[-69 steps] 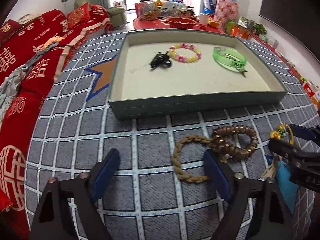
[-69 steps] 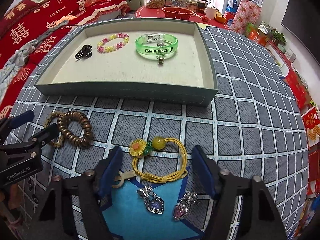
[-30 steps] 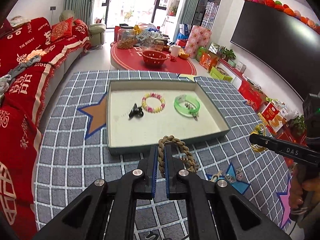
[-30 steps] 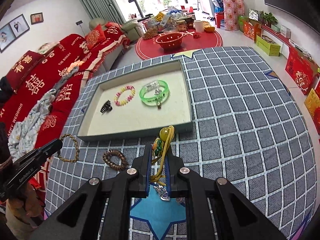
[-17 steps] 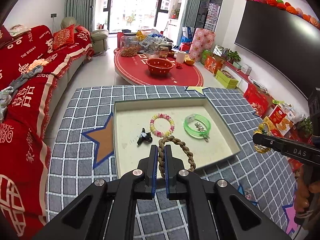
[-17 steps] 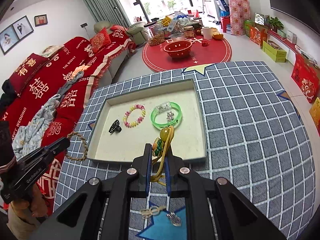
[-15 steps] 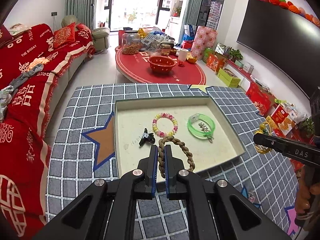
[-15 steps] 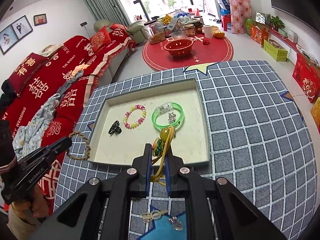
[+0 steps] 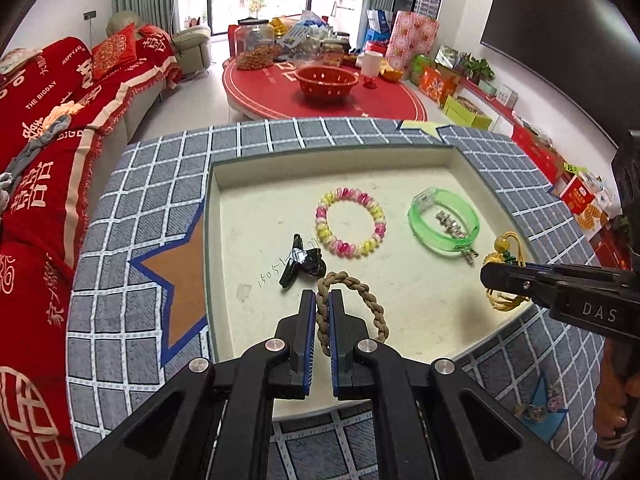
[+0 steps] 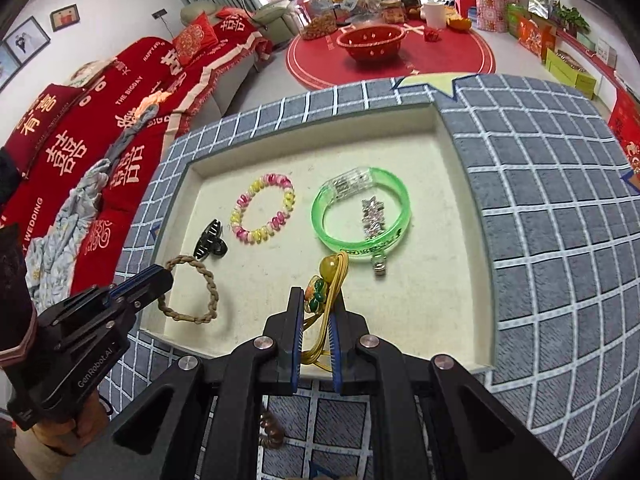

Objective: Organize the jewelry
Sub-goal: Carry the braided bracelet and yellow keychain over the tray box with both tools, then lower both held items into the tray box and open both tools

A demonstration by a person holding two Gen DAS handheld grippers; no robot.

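Note:
My left gripper (image 9: 322, 303) is shut on a tan braided bracelet (image 9: 362, 294) and holds it over the front left of the cream-lined tray (image 9: 420, 308). My right gripper (image 10: 317, 307) is shut on a yellow cord bracelet with a flower and amber bead (image 10: 332, 272), over the tray's front middle. In the tray lie a black hair claw (image 9: 301, 265), a pink-and-yellow bead bracelet (image 9: 350, 222) and a green bangle (image 9: 443, 225) with a silver clip (image 10: 372, 216). The left gripper shows in the right wrist view (image 10: 154, 280), the right gripper in the left wrist view (image 9: 494, 276).
The tray sits on a grey checked cloth (image 9: 132, 216) with stars. A brown bead bracelet (image 10: 270, 434) and heart pendants on a blue star (image 9: 544, 410) lie in front of the tray. A red sofa (image 9: 36, 128) is at the left.
Both grippers closed on their bracelets on the cloth, lifted them and carried them forward over the tray. In the last half second they came lower and closer to the tray floor.

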